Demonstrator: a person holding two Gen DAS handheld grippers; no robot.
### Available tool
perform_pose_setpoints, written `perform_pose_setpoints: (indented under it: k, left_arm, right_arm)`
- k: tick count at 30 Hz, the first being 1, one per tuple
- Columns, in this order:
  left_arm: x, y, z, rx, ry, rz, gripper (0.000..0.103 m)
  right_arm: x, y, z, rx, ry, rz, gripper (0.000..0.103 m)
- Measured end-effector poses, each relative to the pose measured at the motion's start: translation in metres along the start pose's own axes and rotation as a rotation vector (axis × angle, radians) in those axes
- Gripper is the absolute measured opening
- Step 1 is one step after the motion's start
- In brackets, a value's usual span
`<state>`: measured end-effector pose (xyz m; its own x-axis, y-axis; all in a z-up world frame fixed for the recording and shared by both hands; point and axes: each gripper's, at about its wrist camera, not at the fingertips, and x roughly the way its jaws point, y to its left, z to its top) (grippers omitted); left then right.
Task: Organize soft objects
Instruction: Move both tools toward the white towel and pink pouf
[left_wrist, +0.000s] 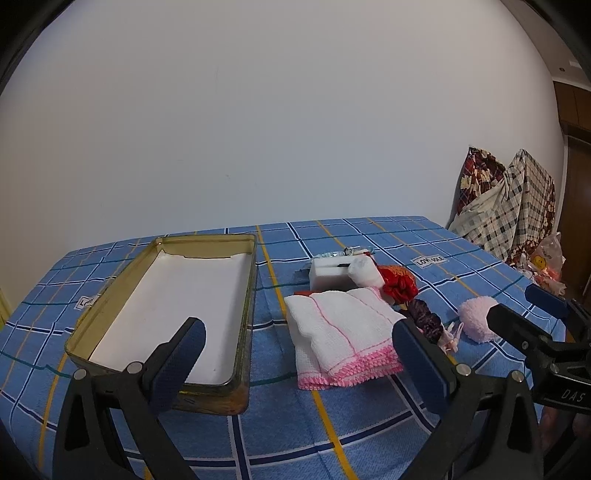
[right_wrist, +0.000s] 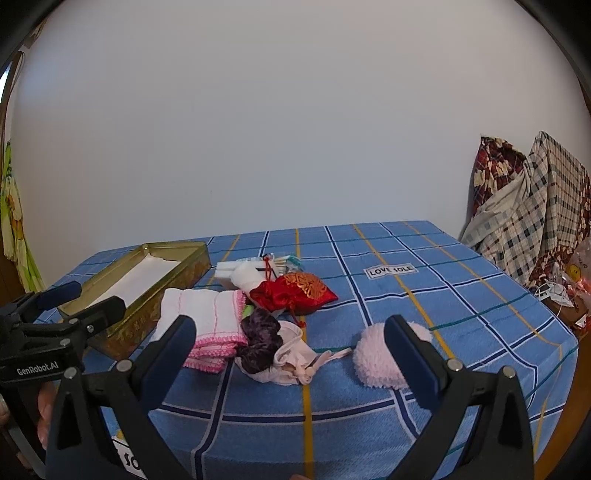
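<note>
An open gold tin (left_wrist: 251, 295) with a white lining sits at the left of the table. Right of it lies a folded white cloth with pink edging (left_wrist: 340, 332). Further right are a red pouch (left_wrist: 399, 284), a dark purple scrunchie (left_wrist: 424, 321) and a fluffy pink pompom (left_wrist: 476, 319). My left gripper (left_wrist: 299, 365) is open above the tin's corner and the cloth, holding nothing. My right gripper (right_wrist: 291, 354) is open over the scrunchie (right_wrist: 258, 339), a pale pink pouch (right_wrist: 288, 369) and the pompom (right_wrist: 380, 354), also holding nothing. The cloth (right_wrist: 207, 317) and tin (right_wrist: 147, 314) lie to its left.
A blue checked tablecloth (right_wrist: 406, 295) covers the table, which ends at a white wall. A white box (left_wrist: 325, 275) and a white roll (left_wrist: 364, 273) lie behind the cloth. Patterned bedding (right_wrist: 528, 214) and a plastic bag (left_wrist: 546, 258) are piled past the right edge.
</note>
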<state>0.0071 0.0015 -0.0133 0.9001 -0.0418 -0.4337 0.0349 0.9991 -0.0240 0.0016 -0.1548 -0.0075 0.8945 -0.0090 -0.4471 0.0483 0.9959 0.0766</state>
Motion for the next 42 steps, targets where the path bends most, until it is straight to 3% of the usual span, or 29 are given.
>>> perform_pose_setpoints:
  k: [42]
  left_arm:
    - [0.015, -0.01, -0.008, 0.011, 0.046, -0.029, 0.102]
  right_arm:
    - [0.003, -0.023, -0.011, 0.032, 0.024, -0.03, 0.103]
